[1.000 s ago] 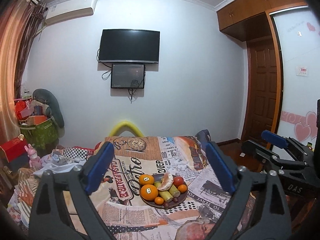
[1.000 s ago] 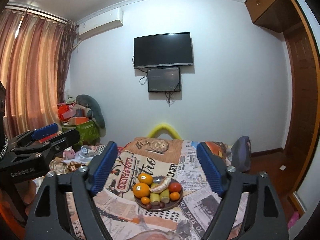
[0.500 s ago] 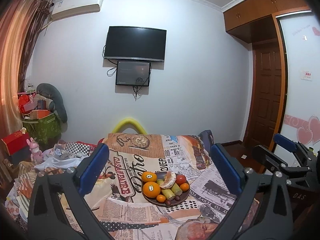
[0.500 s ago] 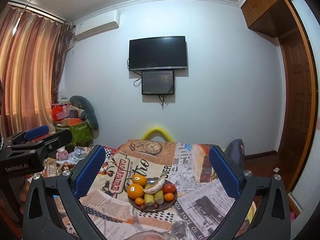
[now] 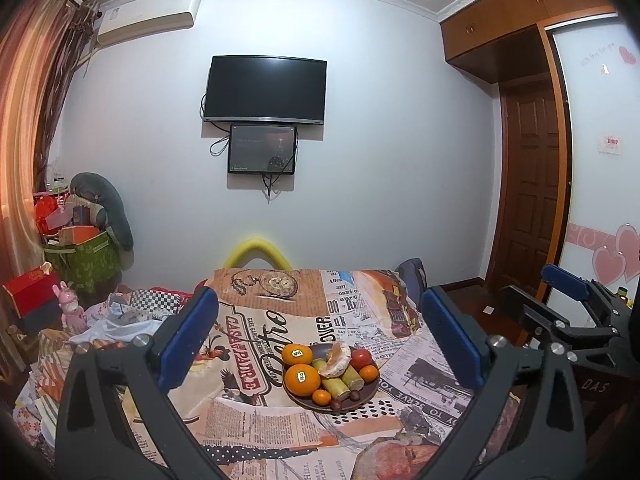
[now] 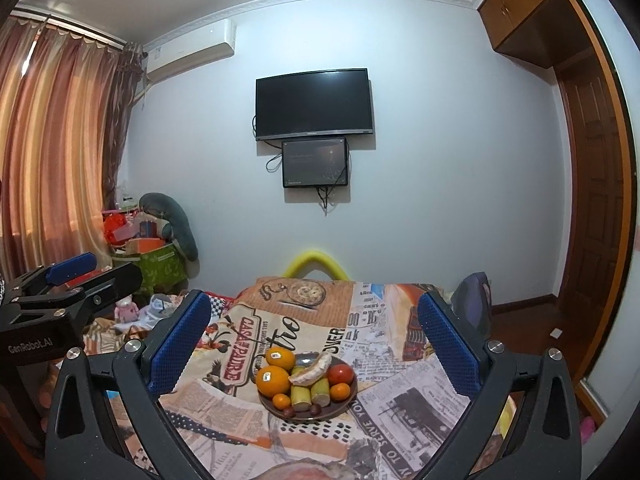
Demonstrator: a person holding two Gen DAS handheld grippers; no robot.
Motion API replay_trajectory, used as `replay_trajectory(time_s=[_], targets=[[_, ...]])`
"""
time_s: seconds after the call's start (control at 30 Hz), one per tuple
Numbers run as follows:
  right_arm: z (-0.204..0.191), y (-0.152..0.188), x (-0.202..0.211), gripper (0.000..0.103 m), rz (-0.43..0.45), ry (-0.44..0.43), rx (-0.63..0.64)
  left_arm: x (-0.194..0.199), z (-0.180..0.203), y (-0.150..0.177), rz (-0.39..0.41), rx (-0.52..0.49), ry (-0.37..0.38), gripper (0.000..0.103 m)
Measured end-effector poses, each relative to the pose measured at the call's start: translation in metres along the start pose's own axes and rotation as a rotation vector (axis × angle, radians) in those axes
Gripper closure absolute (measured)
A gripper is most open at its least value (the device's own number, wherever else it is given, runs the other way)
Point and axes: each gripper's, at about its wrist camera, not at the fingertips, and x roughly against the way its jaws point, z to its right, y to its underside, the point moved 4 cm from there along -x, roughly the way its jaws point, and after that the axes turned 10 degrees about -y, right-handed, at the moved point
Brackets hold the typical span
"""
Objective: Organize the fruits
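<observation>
A dark round plate (image 5: 362, 399) (image 6: 340, 410) of fruit sits on a table under a newspaper-print cloth (image 5: 256, 424) (image 6: 224, 396). It holds two large oranges (image 5: 301, 379) (image 6: 273, 381), small tangerines (image 5: 321, 397), a red tomato (image 5: 361, 358) (image 6: 341, 374), a peeled fruit (image 5: 338, 364) (image 6: 310, 374) and green cane pieces (image 5: 338, 386) (image 6: 301, 397). My left gripper (image 5: 320, 328) is open and empty, held well short of the plate. My right gripper (image 6: 316, 332) is open and empty too; it also shows in the left wrist view (image 5: 568, 312).
A yellow foam arch (image 5: 256, 252) and a dark bag (image 6: 474, 300) stand past the table's far edge. Clothes, a pink toy (image 5: 72, 312) and boxes pile up at the left. A TV (image 5: 264, 90) hangs on the wall; a wooden door (image 5: 528, 196) is at right.
Both grippers' jaws have opened wider. Both views have tilted and shifted a little, so the plate sits slightly higher between the fingers.
</observation>
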Motion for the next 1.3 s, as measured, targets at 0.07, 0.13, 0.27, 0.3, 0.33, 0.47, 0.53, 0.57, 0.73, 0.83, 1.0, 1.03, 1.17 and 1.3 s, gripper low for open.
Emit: replay_trajectory(time_s=[0.07,0.13,0.27,0.3,0.33,0.47,0.53,0.57,0.73,0.83,1.0,1.03,1.17,1.3], targets=[[0.0000,-0.0006,0.0005,0.000,0.003,0.002,-0.001,0.0005,0.0008,-0.0007,0.002,-0.004,0.000,0.000],[0.0005,-0.0007,0.0010,0.000,0.005,0.004,-0.001,0.0010,0.0012,-0.0010,0.000,-0.004,0.001,0.000],[0.0020,-0.0017,0.0014,0.000,0.005,0.004,-0.009,0.0013,0.0022,-0.0010,0.000,-0.004,0.000,0.000],[0.0019,-0.0014,0.0018,0.000,0.005,0.005,-0.011,0.0017,0.0026,-0.0010,-0.001,-0.004,0.000,0.000],[0.0024,-0.0011,0.0025,0.000,0.006,0.005,-0.012,0.0014,0.0024,-0.0010,-0.001,-0.003,0.001,0.000],[0.0023,-0.0015,0.0034,0.000,0.007,0.007,-0.012,0.0018,0.0030,-0.0013,0.000,-0.003,0.001,0.000],[0.0024,-0.0017,0.0037,0.000,0.005,0.006,-0.013,0.0016,0.0032,-0.0011,-0.001,-0.002,0.001,0.000],[0.0026,-0.0014,0.0034,0.000,0.005,0.005,-0.014,0.0017,0.0032,-0.0010,-0.002,-0.001,0.002,0.000],[0.0028,-0.0013,0.0024,0.000,0.002,0.002,-0.016,0.0021,0.0037,-0.0008,-0.002,-0.006,0.004,0.000],[0.0025,-0.0007,0.0026,0.000,-0.001,0.004,-0.012,0.0017,0.0031,-0.0010,-0.004,-0.009,0.010,0.000],[0.0013,0.0005,0.0008,0.000,-0.007,0.004,-0.010,-0.0001,0.0018,-0.0001,-0.015,-0.009,0.021,0.000],[0.0014,0.0006,0.0005,0.000,-0.008,0.004,-0.009,-0.0001,0.0014,0.0002,-0.016,-0.008,0.023,0.000],[0.0014,0.0012,-0.0006,0.000,-0.013,0.003,-0.010,-0.0007,0.0024,0.0004,-0.021,-0.015,0.040,0.000],[0.0023,0.0020,-0.0021,0.000,-0.017,0.006,-0.007,0.0001,0.0027,0.0007,-0.015,-0.023,0.040,0.000]])
